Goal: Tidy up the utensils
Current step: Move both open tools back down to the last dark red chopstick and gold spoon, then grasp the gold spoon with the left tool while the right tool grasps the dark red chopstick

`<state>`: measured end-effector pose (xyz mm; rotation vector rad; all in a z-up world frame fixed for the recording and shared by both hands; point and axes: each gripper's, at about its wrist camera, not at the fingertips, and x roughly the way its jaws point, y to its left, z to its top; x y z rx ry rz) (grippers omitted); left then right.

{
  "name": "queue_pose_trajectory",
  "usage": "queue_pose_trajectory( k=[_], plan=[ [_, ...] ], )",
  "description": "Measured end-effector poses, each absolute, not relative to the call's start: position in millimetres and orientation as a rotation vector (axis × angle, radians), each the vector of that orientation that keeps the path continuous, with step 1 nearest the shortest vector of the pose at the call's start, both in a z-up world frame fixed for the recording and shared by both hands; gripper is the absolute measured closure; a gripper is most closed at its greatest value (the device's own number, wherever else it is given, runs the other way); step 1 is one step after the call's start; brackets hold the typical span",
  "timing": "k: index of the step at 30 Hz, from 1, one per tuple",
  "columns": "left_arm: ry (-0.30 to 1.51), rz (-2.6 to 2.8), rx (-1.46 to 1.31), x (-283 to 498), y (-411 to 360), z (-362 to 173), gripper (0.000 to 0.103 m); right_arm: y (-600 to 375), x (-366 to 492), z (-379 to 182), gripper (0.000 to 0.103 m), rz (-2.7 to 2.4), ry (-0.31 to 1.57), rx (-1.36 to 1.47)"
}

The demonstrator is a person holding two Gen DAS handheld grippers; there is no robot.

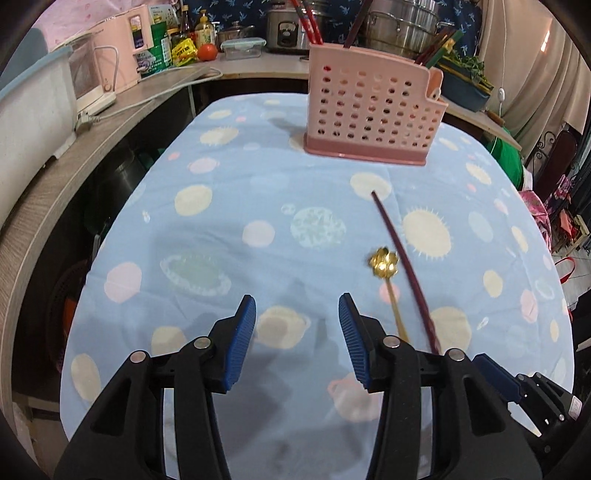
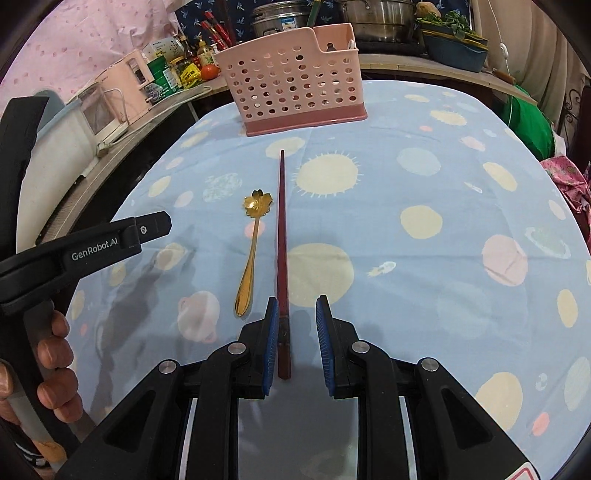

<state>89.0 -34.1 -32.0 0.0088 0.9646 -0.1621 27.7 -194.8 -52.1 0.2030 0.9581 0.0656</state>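
A pink perforated utensil holder (image 1: 369, 114) stands at the far end of the table; it also shows in the right wrist view (image 2: 295, 88). A dark red chopstick (image 2: 282, 240) lies lengthwise on the cloth, its near end between my right gripper's (image 2: 297, 314) open fingers, close to the left pad (image 2: 272, 325). A gold flower-bowl spoon (image 2: 253, 243) lies just left of it. In the left wrist view the chopstick (image 1: 400, 254) and spoon (image 1: 388, 273) lie right of my left gripper (image 1: 297, 314), which is open and empty above the cloth.
The table has a blue planet-print cloth (image 1: 240, 206). A counter (image 1: 110, 110) at left and back holds appliances, bottles, pots and a rice cooker (image 1: 286, 31). The left gripper's body (image 2: 85, 251) shows at left in the right wrist view. Clothes and bags lie right.
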Motion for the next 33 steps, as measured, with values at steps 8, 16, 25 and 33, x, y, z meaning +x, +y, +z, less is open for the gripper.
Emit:
queue_pose_trajectory(
  k=[8,16,25,33],
  plan=[
    [0.986,-0.155,0.013,81,-29,-43,0.051,-190,25,-58,0.082,0.074,0.976,0.195],
    [1.006,-0.16,0.024,76,-31,-51,0.05,-183,21,-62,0.082,0.072,0.974,0.153],
    [1.017,-0.171,0.025,75,-35,-53,0.047,-183,21,-63,0.095,0.052,0.967,0.107],
    [1.036,-0.206,0.024,71,-46,-56,0.037,-194,20,-62,0.096,0.025,0.96,0.128]
  ],
)
